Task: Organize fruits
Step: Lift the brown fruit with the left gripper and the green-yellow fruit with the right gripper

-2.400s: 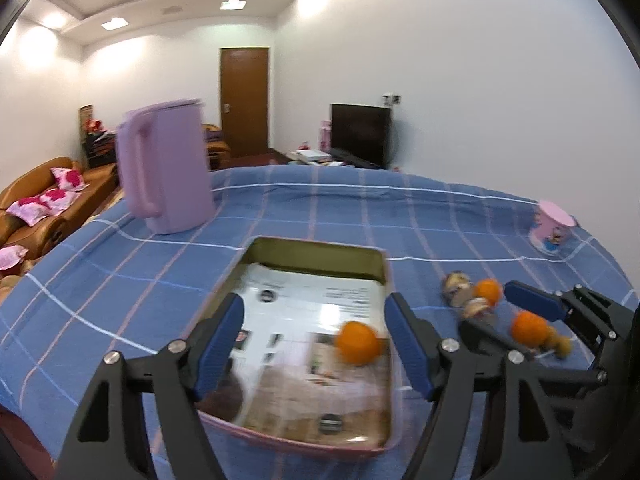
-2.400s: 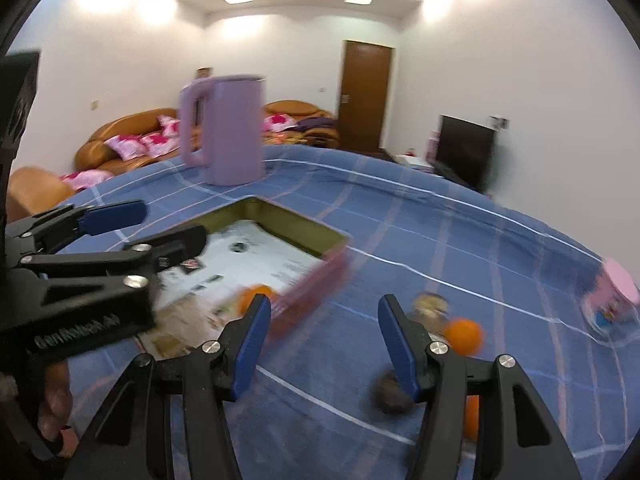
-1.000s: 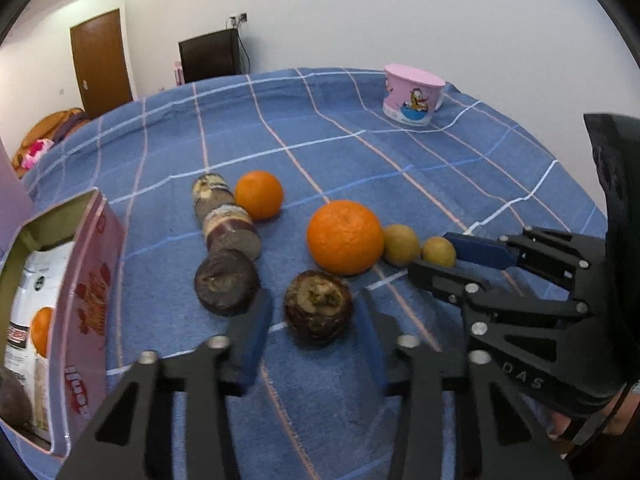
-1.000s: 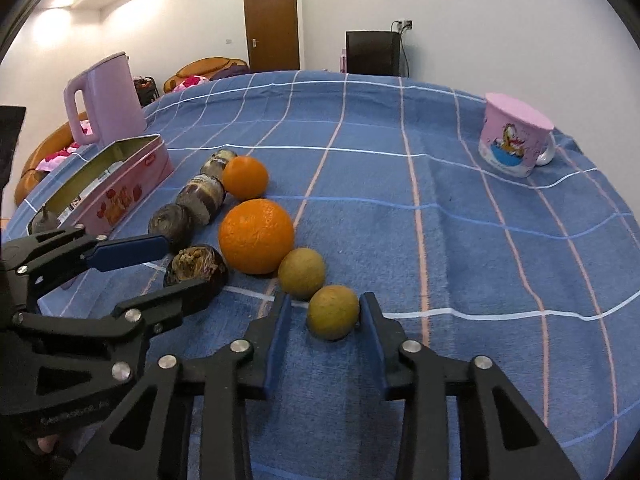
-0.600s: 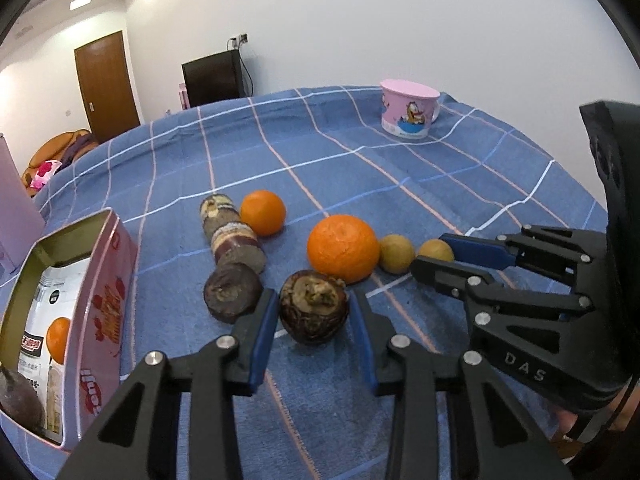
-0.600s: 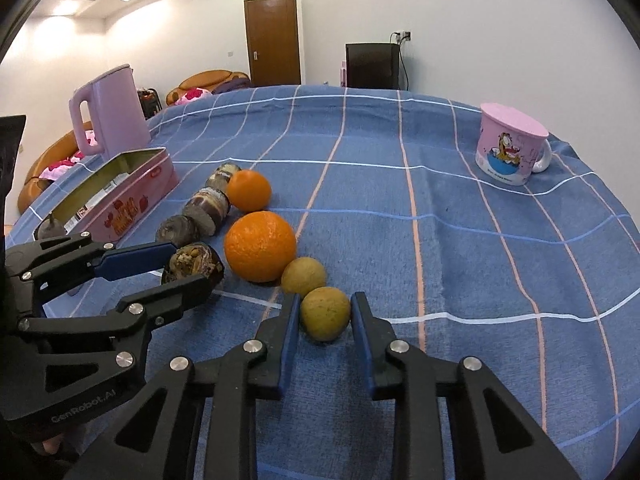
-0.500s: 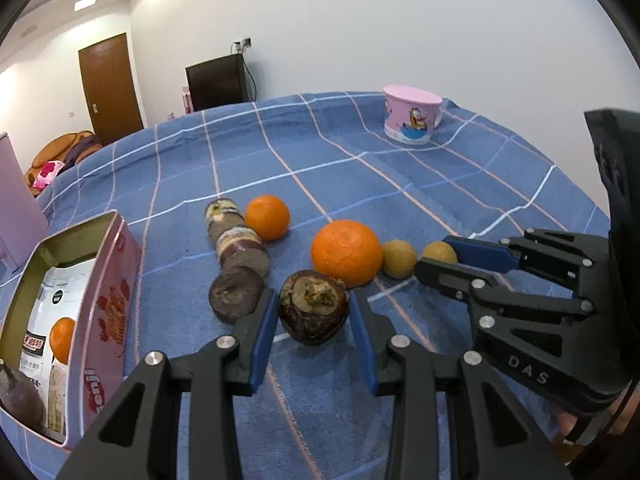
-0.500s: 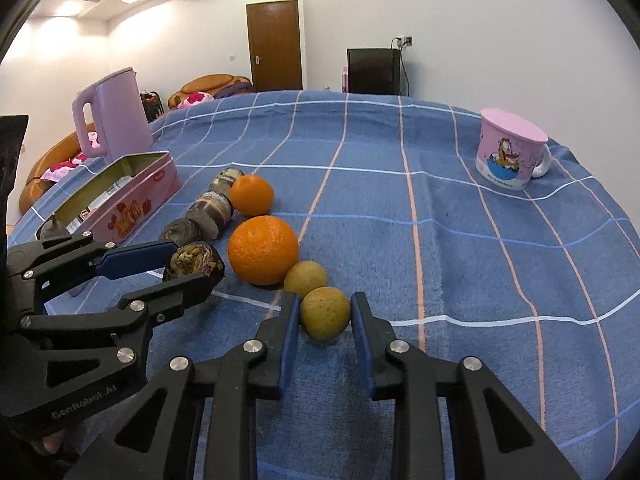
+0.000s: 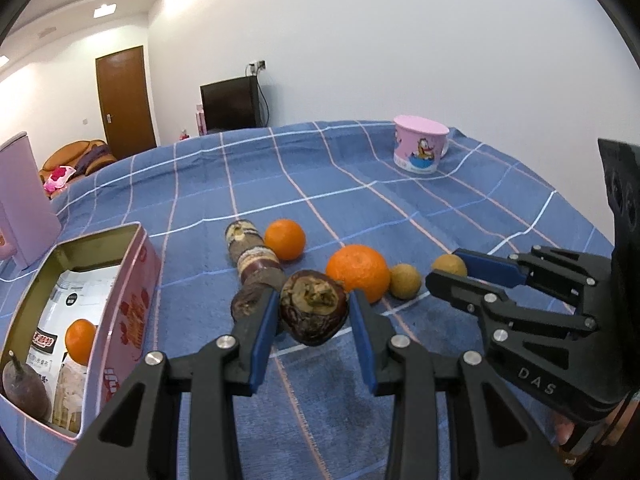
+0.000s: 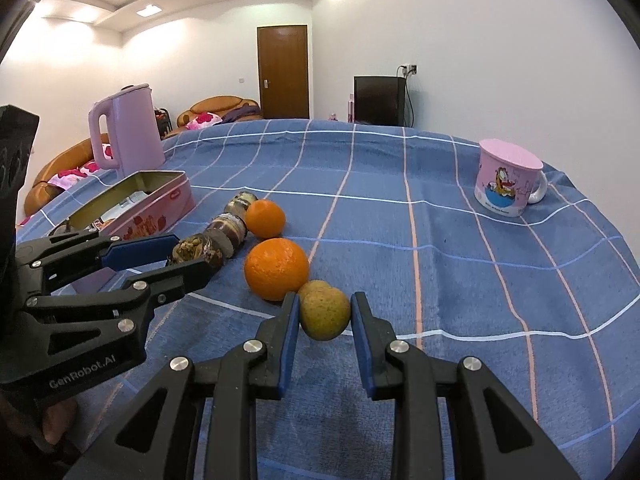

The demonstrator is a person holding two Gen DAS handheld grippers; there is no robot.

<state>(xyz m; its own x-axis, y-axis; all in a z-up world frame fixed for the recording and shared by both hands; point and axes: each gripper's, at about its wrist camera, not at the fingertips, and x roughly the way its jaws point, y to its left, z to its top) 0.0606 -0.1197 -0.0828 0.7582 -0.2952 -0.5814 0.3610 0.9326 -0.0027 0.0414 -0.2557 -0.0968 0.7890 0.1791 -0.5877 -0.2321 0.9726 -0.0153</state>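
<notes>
While gripped, dark wrinkled fruit [image 9: 313,307], yellow-green fruit [image 10: 325,314]

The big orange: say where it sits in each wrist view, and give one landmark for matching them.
Left wrist view: the big orange lies just right of centre, beyond the left tool, beside its dark fruit.
Right wrist view: the big orange lies left of centre, beyond the right tool.
Shared landmark: the pink cartoon mug, far right on the cloth.
</notes>
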